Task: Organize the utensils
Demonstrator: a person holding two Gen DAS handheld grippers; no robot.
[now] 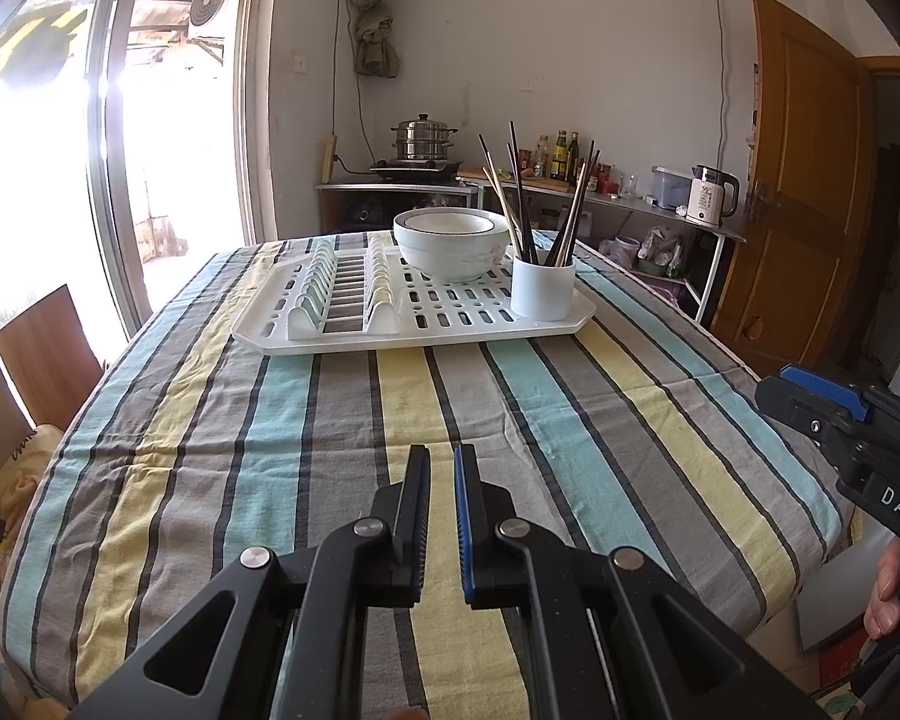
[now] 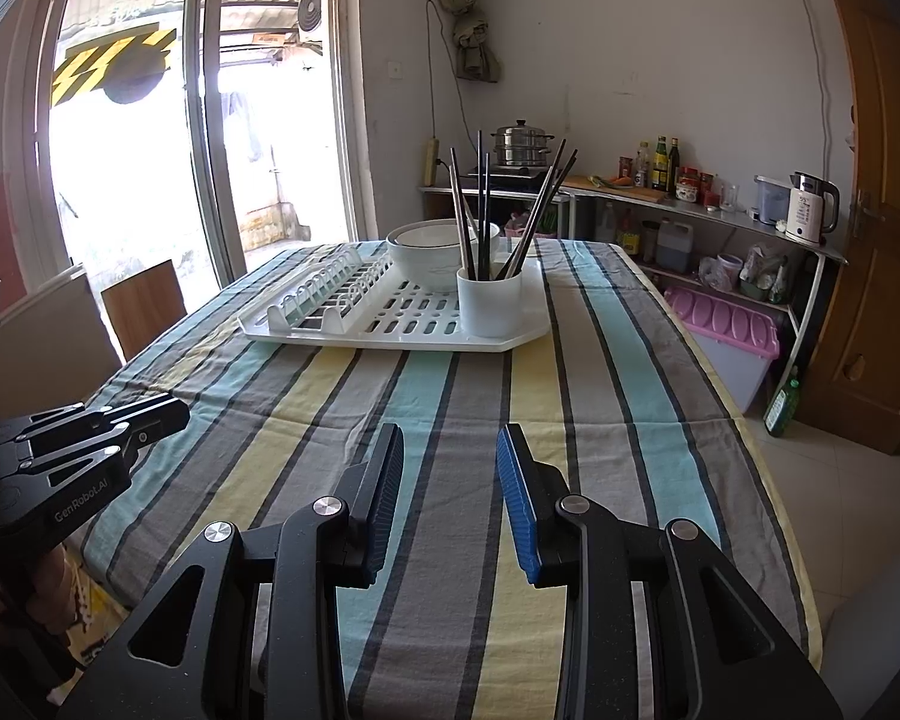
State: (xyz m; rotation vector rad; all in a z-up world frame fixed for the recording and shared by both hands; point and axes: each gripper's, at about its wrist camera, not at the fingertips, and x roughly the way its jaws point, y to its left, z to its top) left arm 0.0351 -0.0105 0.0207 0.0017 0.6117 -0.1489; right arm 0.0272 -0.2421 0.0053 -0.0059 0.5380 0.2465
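Chopsticks in cup, both grippers held back over the near table.

Chopsticks stand fanned in the white holder cup at the rack's near right corner, bowls behind. From the right gripper, fingers apart and empty, the cup sits at 12 o'clock, well away; left gripper, fingers nearly together with a thin gap, sees it near 1 o'clock. Scene fits chopsticks just stowed or awaiting sorting. Any grasp: pinch one stick high, clear of its neighbours.

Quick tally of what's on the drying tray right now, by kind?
On the drying tray:
Bowls: 2, nested
Utensil cups: 1
Chopsticks: several, exact count unclear
Total besides chopsticks: 3
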